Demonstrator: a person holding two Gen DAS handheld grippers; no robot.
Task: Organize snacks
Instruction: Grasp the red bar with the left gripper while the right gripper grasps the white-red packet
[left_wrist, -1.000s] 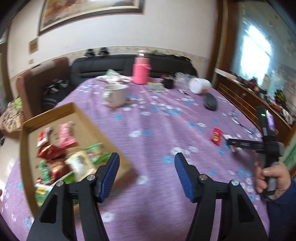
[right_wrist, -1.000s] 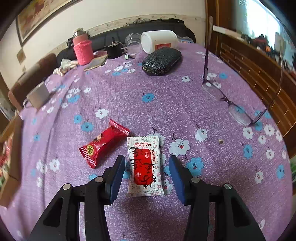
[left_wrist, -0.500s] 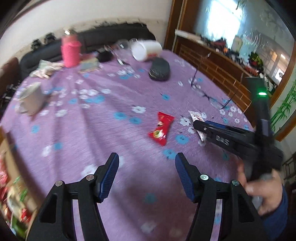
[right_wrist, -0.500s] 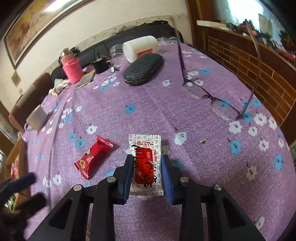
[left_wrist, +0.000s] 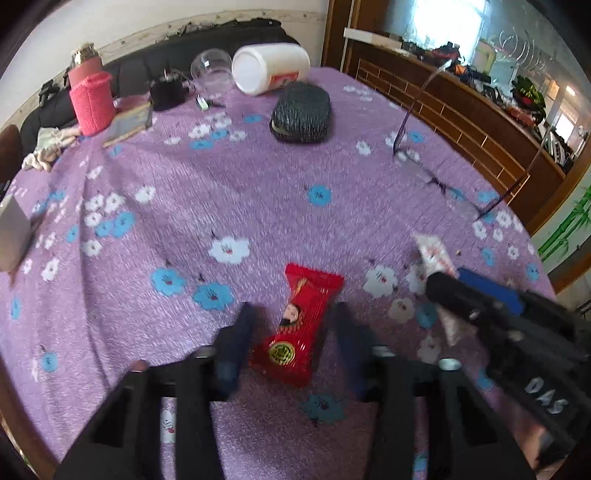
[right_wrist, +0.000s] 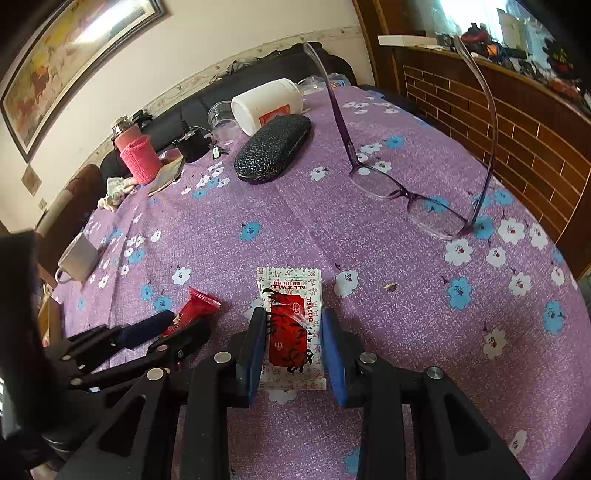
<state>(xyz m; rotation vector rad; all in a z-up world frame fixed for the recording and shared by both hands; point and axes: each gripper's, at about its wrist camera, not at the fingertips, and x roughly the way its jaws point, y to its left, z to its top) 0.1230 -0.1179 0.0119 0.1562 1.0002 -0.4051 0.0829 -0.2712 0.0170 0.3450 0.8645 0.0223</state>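
Straddling the red snack packet (left_wrist: 295, 325) on the purple flowered tablecloth (left_wrist: 258, 192), the left gripper (left_wrist: 291, 332) has just been closing, its blurred pads nearly at the wrapper's edges. From the right wrist, the right gripper (right_wrist: 293, 343) pinches the white-and-red sachet (right_wrist: 291, 325) lying flat.

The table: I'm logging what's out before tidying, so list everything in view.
Red snack bar: one, red, near table edge, between the left gripper's fingers.
White snack packet: one, white with red label, clamped in the right gripper.
Glasses: one, purple, lenses down, arms up, right side.
Glasses case: one, dark patterned, far middle.
White jar: one, on its side, far end.
Clear cup: one, beside the jar.
Pink bottle: one, far left.
Mug: one, white, left edge.
Tablecloth: purple, flowered.
Left gripper: just closing.
Right gripper: shut.
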